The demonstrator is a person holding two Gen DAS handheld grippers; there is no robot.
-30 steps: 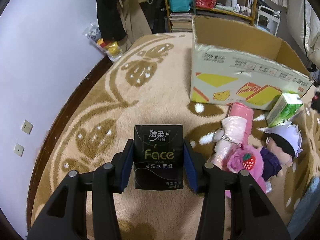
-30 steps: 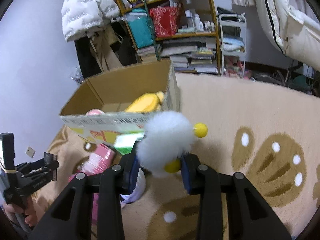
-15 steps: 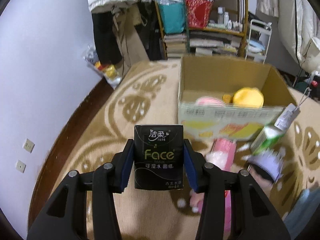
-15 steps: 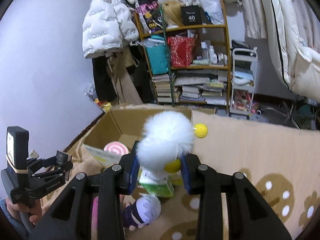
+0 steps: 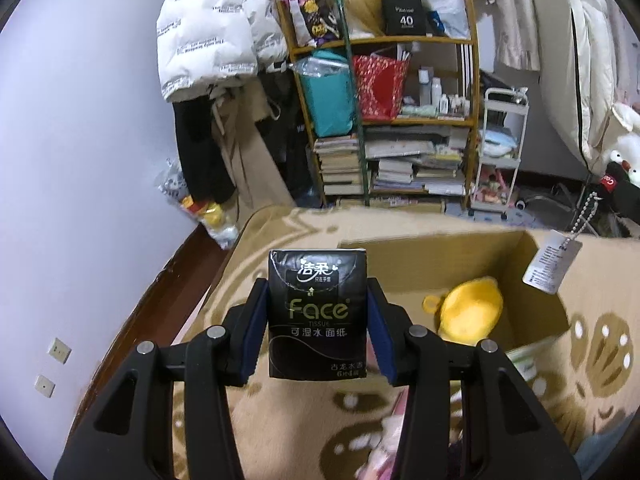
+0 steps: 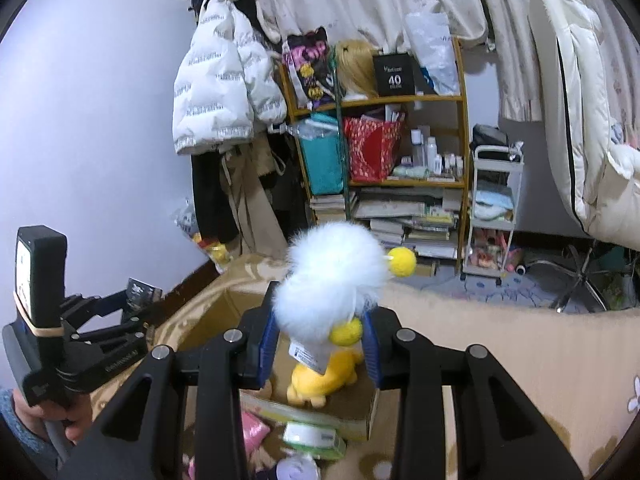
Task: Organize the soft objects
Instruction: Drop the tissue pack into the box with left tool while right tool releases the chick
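Note:
My left gripper (image 5: 318, 320) is shut on a black "Face" tissue pack (image 5: 318, 312) and holds it in the air by the near left corner of an open cardboard box (image 5: 532, 276). A yellow plush toy (image 5: 470, 312) lies inside the box. My right gripper (image 6: 320, 340) is shut on a white fluffy plush with yellow balls (image 6: 332, 280), held above the box (image 6: 224, 316), over the yellow plush (image 6: 324, 376). The plush's paper tag (image 5: 552, 266) hangs at the right in the left wrist view. The left gripper's body (image 6: 80, 344) shows at the left in the right wrist view.
A green tissue pack (image 6: 316, 438), a pink roll (image 6: 254, 430) and a purple-haired doll (image 6: 298, 468) lie on the beige patterned rug (image 5: 280, 420) in front of the box. A cluttered bookshelf (image 5: 396, 140), hanging coats (image 5: 208, 40) and a white trolley (image 5: 502, 148) stand behind.
Both grippers have risen and tilted up, each still holding its object. The box interior has come into view below them, and the right gripper now hangs over the box.

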